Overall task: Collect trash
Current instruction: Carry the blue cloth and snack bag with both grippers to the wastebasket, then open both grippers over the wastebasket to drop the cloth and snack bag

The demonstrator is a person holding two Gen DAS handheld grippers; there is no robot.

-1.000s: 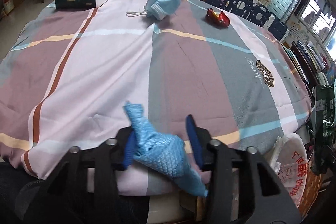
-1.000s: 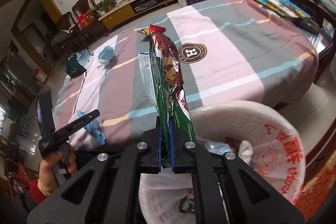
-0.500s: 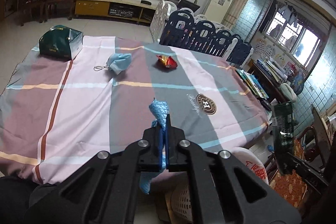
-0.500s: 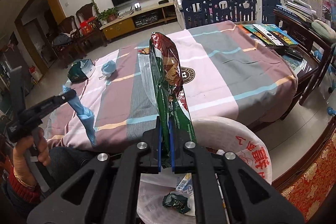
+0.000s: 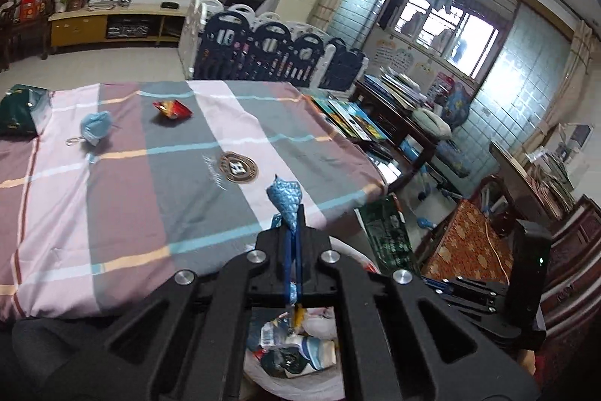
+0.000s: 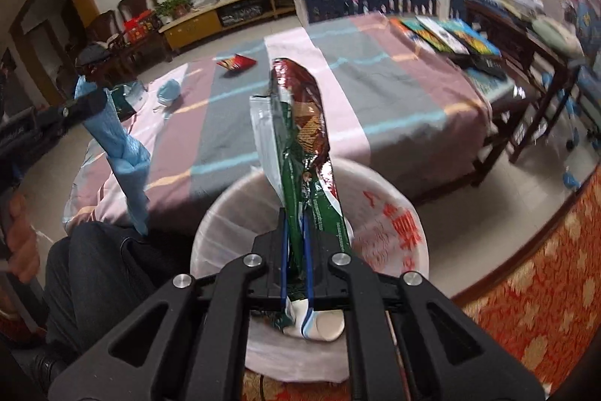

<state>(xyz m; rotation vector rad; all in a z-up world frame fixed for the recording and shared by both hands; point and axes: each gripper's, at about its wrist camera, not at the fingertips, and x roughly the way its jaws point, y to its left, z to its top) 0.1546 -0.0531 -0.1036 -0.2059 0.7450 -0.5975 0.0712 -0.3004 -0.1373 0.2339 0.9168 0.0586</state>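
Tablecloth in broad pink, grey and mauve checks is spread over the big table, and three pieces of litter are left on its far part: a dark green paper box, a crumpled pale blue face mask and a small red snack wrapper, all well apart from the grippers. Just beside the table's near edge a white bag-lined waste basket is stood, judged to be set there so that rubbish can be dropped straight in. Over its mouth a long green and red foil snack bag is held upright between the pads of the right gripper, whose jaws are opening, apparently for the drop, though the bag is not yet seen to fall. A twisted blue quilted cloth is clamped in the fully closed left gripper and hung above the basket's contents, presumably to follow.
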